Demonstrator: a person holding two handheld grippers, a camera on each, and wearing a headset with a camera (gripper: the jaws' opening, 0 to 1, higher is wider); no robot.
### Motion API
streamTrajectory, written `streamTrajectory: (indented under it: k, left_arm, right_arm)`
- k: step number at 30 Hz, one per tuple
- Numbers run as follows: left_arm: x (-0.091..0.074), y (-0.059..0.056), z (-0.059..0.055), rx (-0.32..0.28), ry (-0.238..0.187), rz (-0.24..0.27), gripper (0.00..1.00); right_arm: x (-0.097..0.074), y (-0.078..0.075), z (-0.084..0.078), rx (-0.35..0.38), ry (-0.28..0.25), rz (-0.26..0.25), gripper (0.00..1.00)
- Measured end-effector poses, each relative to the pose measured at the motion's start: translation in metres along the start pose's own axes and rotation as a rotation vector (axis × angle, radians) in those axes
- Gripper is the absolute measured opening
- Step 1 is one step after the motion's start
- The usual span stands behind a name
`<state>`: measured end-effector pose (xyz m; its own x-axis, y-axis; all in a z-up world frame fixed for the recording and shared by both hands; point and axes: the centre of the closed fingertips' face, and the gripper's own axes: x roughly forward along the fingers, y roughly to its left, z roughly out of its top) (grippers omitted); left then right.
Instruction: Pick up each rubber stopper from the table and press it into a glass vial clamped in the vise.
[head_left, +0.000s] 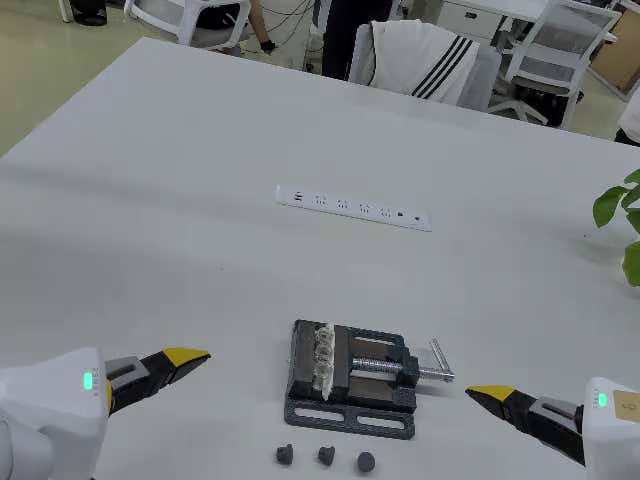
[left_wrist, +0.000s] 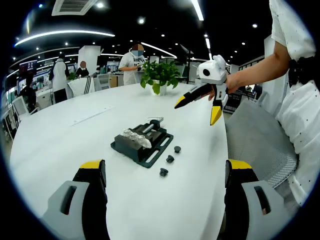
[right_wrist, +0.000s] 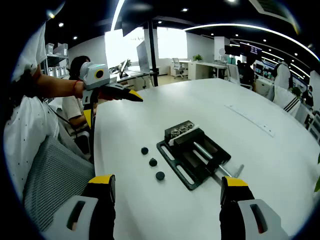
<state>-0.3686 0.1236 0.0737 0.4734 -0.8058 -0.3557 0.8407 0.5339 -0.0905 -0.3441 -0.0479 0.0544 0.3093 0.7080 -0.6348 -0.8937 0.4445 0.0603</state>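
Note:
A black vise (head_left: 350, 385) stands near the table's front edge with several glass vials (head_left: 323, 358) clamped upright in its jaws. Three dark rubber stoppers (head_left: 326, 456) lie in a row just in front of it. My left gripper (head_left: 185, 362) hovers to the vise's left and my right gripper (head_left: 490, 395) to its right, both off the table. The left gripper view has its own gripper (left_wrist: 165, 169) wide open, with the vise (left_wrist: 142, 142), stoppers (left_wrist: 170, 158) and the open right gripper (left_wrist: 197, 112) beyond. The right gripper (right_wrist: 168, 181) is open too, facing the vise (right_wrist: 192, 155), stoppers (right_wrist: 153, 162) and left gripper (right_wrist: 112, 110).
A white power strip (head_left: 355, 208) lies across the table middle behind the vise. A green plant (head_left: 625, 220) stands at the right edge. Chairs (head_left: 425, 60) line the far side. The vise's screw handle (head_left: 440, 362) sticks out to the right.

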Motion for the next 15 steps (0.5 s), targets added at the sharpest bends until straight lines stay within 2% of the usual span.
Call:
streamTrajectory:
  k: [15]
  left_arm:
    - [0.0044,-0.0026,-0.0034,-0.010,-0.004,-0.009,0.99]
  right_arm:
    - [0.0007,-0.0023,-0.0019,-0.013,0.023,0.013,0.84]
